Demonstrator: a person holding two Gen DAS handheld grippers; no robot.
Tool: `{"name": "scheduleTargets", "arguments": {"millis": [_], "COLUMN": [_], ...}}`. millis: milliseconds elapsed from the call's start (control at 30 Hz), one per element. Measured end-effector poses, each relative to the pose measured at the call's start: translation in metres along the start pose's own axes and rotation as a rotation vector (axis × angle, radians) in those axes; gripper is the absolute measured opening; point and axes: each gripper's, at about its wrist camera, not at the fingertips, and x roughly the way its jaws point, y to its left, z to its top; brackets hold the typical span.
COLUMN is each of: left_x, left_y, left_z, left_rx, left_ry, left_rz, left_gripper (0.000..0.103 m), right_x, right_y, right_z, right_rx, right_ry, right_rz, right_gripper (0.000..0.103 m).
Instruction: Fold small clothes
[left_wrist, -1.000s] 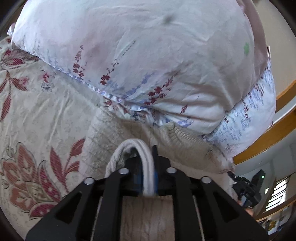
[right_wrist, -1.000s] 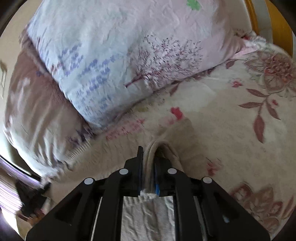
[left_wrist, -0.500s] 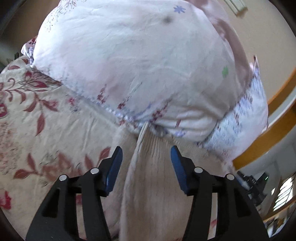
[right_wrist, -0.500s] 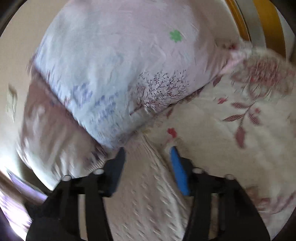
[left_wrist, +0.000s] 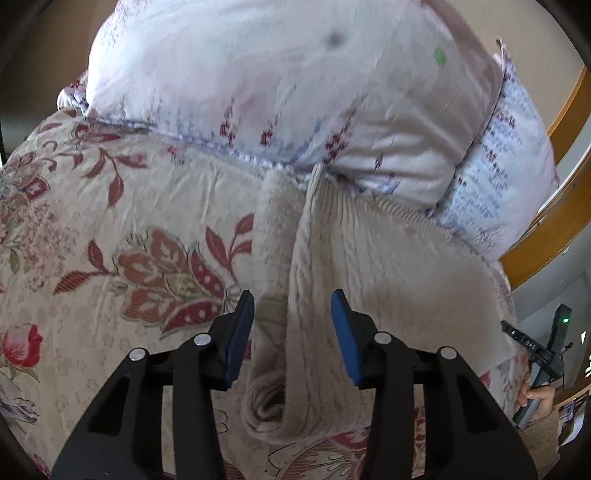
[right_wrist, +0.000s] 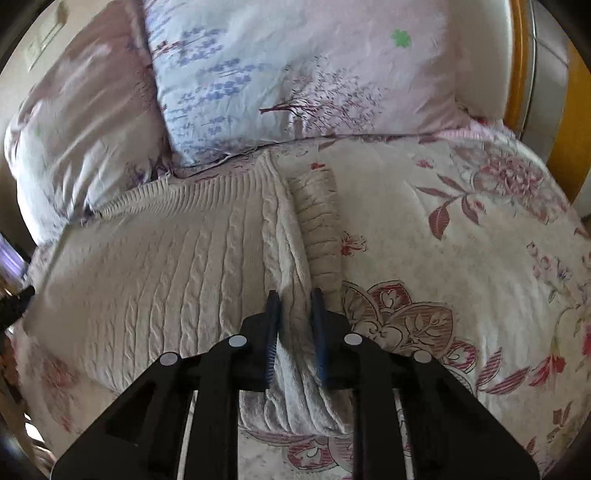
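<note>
A bed with a cream floral bedspread (left_wrist: 92, 221) carried everything. Ahead of both tools, a large pale floral pillow (left_wrist: 280, 85) leaned. The cream cable-knit sweater (right_wrist: 155, 280) lay flat before it, its folded sleeve edge running between the spread left hand-held gripper (left_wrist: 292, 306). The right hand-held gripper (right_wrist: 295, 306), partly parted, straddled the opposite fold.

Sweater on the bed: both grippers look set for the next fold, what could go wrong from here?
1. The sweater's ribbed hem lies against the pillows; a fold toward them may snag or bunch there.
2. The right gripper straddles only the narrow folded side edge, so it may pinch one layer and undo that fold.
3. The left gripper is open over a rolled edge, which may slip out.
</note>
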Motion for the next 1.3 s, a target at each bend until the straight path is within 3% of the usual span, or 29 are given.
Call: {"name": "scheduleTargets", "arguments": {"millis": [100,233,667,733,833,967,1300], "left_x": [0.004,-0.001,-0.014,-0.013,-0.015,-0.029,-0.02], "left_y": [0.0,0.004,-0.005,-0.005,-0.002,0.002,0.005], "left_z": [-0.004,-0.006,-0.016,-0.017,-0.019,-0.026,-0.032], "left_rx": [0.002,-0.016,0.031,0.027,0.006,0.005,-0.001], "left_ry": [0.0,-0.01,-0.029,-0.026,-0.027,-0.05,-0.027], "left_rz": [0.015,-0.009,-0.005,-0.01,-0.022,-0.058,-0.033], "left_gripper": [0.022,0.016,0.015,0.009,0.007,0.006,0.01], "right_x": [-0.012,-0.028,-0.028,-0.025,-0.029,-0.031,-0.015], "right_y": [0.002,0.006,0.005,0.004,0.007,0.012,0.008], "right_z": [-0.003,-0.005,-0.016,-0.015,-0.014,-0.016,-0.026], "right_rx": [-0.005,-0.019,0.004,0.005,0.009,-0.032,-0.004], "right_ry": [-0.039,-0.079,-0.043,-0.035,-0.043,-0.046,0.0], "right_rz": [-0.005,-0.007,-0.041,-0.046,-0.035,-0.067,-0.109], "right_gripper": [0.011,0.01,0.01,0.01,0.01,0.01,0.01]}}
